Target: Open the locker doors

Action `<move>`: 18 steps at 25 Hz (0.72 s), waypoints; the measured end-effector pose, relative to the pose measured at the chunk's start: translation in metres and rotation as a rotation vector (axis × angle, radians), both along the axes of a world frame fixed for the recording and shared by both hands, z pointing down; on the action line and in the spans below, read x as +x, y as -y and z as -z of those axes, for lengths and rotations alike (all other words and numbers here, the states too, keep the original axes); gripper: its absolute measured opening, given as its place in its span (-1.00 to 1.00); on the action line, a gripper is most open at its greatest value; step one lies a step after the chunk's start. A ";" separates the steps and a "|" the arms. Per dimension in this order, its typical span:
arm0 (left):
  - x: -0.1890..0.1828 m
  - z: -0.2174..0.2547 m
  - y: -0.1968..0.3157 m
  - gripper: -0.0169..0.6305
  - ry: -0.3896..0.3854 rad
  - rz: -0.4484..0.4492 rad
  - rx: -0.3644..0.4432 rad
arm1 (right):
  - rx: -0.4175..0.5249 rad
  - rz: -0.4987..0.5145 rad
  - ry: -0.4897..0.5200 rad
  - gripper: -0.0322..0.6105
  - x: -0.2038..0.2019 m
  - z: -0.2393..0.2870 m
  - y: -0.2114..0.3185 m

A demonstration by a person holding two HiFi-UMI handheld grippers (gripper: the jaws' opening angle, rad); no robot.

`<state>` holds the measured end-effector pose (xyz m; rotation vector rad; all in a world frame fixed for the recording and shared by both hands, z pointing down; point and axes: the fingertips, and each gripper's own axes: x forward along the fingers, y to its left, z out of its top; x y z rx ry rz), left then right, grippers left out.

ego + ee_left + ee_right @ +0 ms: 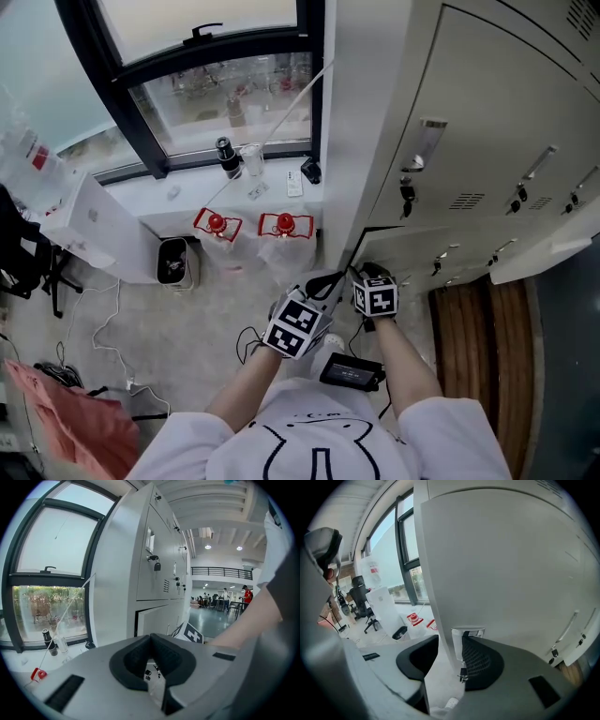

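Left arm: bare forearm [246, 382] reaches forward and down from the white shirt, and the left gripper [322, 286] is held low, close to the lockers [487, 122].
Left fingers: in the left gripper view the black pads [131, 660] are pressed together at their far ends, with nothing pinched between them. They point towards the lower door.
Right arm: forearm [405, 361] stretches straight ahead. The right gripper [368, 274] is just beside the left one, right up at the door's free edge.
Right fingers: spread. The metal handle [468, 637] stands between them, close against the ribbed right pad [482, 663], while the left pad is clear of it.
Door: the bottom-left door [417, 246] of the bank stands slightly ajar, with a dark gap along its top and left edge. In the right gripper view its pale face fills the frame.
Upper doors: shut. A padlock [407, 195] hangs on the one above.
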<state>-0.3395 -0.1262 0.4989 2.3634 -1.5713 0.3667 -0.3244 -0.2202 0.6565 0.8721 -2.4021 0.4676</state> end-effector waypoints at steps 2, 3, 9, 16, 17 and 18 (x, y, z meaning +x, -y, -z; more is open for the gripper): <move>0.004 0.000 -0.006 -0.88 -0.010 -0.014 -0.013 | -0.010 -0.023 -0.002 -0.46 0.009 0.000 -0.010; 0.007 0.000 -0.009 -0.88 -0.014 -0.022 -0.017 | -0.015 -0.036 0.000 -0.46 0.015 0.000 -0.015; 0.022 0.000 -0.021 -0.88 -0.042 -0.072 -0.031 | -0.039 -0.118 0.009 -0.50 0.052 0.001 -0.040; 0.057 -0.006 -0.037 -0.88 -0.093 -0.164 -0.046 | -0.034 -0.172 -0.024 -0.49 0.106 0.000 -0.070; 0.064 -0.007 -0.039 -0.88 -0.100 -0.183 -0.047 | -0.031 -0.183 -0.034 -0.50 0.116 0.000 -0.074; 0.072 -0.008 -0.041 -0.88 -0.105 -0.204 -0.050 | -0.029 -0.196 -0.044 -0.52 0.126 0.000 -0.078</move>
